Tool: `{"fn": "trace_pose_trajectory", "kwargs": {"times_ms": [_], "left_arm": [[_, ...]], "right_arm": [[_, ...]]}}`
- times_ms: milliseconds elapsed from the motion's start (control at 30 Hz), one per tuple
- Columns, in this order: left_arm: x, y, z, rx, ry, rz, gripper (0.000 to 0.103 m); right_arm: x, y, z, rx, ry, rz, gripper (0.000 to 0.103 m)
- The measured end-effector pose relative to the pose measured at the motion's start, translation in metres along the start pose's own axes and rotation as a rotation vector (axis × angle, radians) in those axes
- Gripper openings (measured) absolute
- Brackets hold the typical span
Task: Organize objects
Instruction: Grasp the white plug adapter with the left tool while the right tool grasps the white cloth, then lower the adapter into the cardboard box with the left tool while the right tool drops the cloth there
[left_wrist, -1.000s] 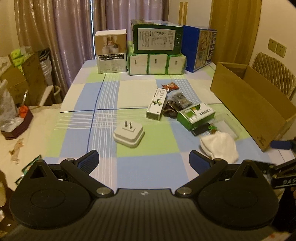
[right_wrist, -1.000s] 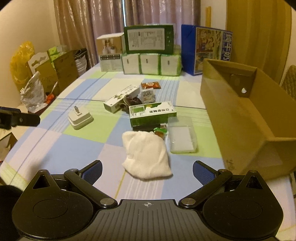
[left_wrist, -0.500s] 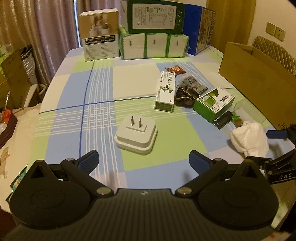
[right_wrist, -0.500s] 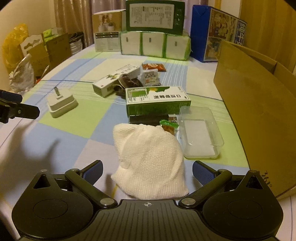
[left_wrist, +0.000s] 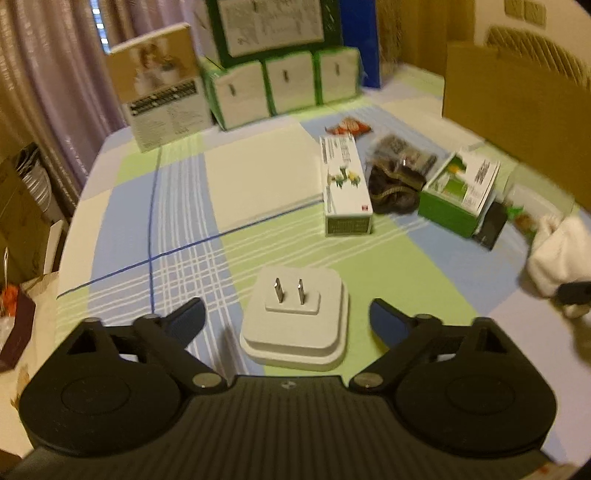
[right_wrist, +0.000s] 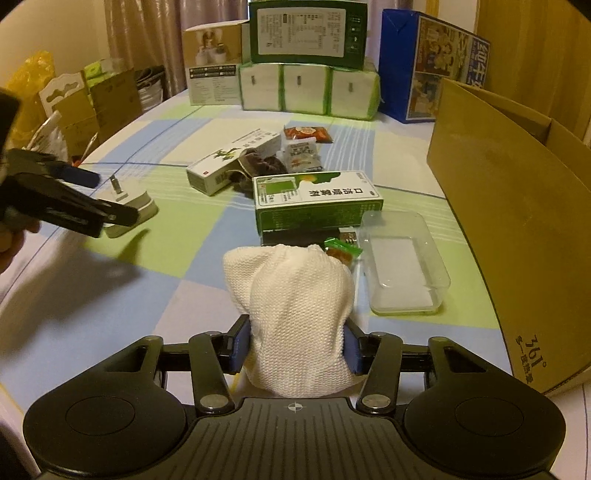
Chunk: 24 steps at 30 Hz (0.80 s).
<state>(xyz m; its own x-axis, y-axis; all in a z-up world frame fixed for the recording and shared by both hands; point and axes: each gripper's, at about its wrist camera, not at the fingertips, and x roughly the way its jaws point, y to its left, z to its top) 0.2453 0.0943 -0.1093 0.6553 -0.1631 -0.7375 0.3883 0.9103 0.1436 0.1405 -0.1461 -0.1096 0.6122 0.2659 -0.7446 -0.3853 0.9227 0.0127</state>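
A white plug adapter (left_wrist: 295, 332), prongs up, lies on the checked tablecloth (left_wrist: 177, 206). My left gripper (left_wrist: 286, 319) is open, and its fingers flank the adapter without touching it. In the right wrist view the left gripper (right_wrist: 107, 197) hovers around the same adapter (right_wrist: 133, 203) at the left. My right gripper (right_wrist: 295, 349) is shut on a white knitted cloth (right_wrist: 295, 295), which bulges up between the blue pads. The cloth (left_wrist: 557, 254) also shows at the right edge of the left wrist view.
An open cardboard box (right_wrist: 517, 221) stands along the right. Ahead of the cloth lie a clear plastic container (right_wrist: 402, 266), a green box (right_wrist: 314, 203), a long white box (right_wrist: 229, 162), snack packets (right_wrist: 306, 134) and a dark bundle (left_wrist: 395, 186). Cartons (right_wrist: 306, 29) are stacked at the far edge.
My left gripper moved forward and down until its open fingers flank the adapter. My right gripper advanced over the cloth and shut on it.
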Motion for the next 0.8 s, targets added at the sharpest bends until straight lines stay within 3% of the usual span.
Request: {"fn": "trace_pose_trajectory", "kwargs": {"times_ms": [100, 167, 500, 633, 800], "left_arm": [[0.013, 0.001, 0.003, 0.012, 0.042, -0.028, 0.078], [0.013, 0.002, 0.003, -0.012, 0.049, -0.036, 0.062], [-0.036, -0.015, 0.004, -0.143, 0.067, -0.016, 0.062], [-0.068, -0.038, 0.020, -0.162, 0.042, -0.022, 0.062], [-0.108, -0.082, 0.053, -0.172, -0.009, -0.090, 0.062]], "right_arm": [[-0.001, -0.001, 0.000, 0.015, 0.001, 0.005, 0.047], [-0.002, 0.000, 0.001, 0.002, -0.006, 0.002, 0.046], [-0.033, 0.000, 0.010, 0.002, -0.071, 0.016, 0.044], [-0.061, -0.008, 0.017, 0.017, -0.118, 0.010, 0.044], [-0.105, -0.034, 0.029, 0.046, -0.189, -0.019, 0.044]]}}
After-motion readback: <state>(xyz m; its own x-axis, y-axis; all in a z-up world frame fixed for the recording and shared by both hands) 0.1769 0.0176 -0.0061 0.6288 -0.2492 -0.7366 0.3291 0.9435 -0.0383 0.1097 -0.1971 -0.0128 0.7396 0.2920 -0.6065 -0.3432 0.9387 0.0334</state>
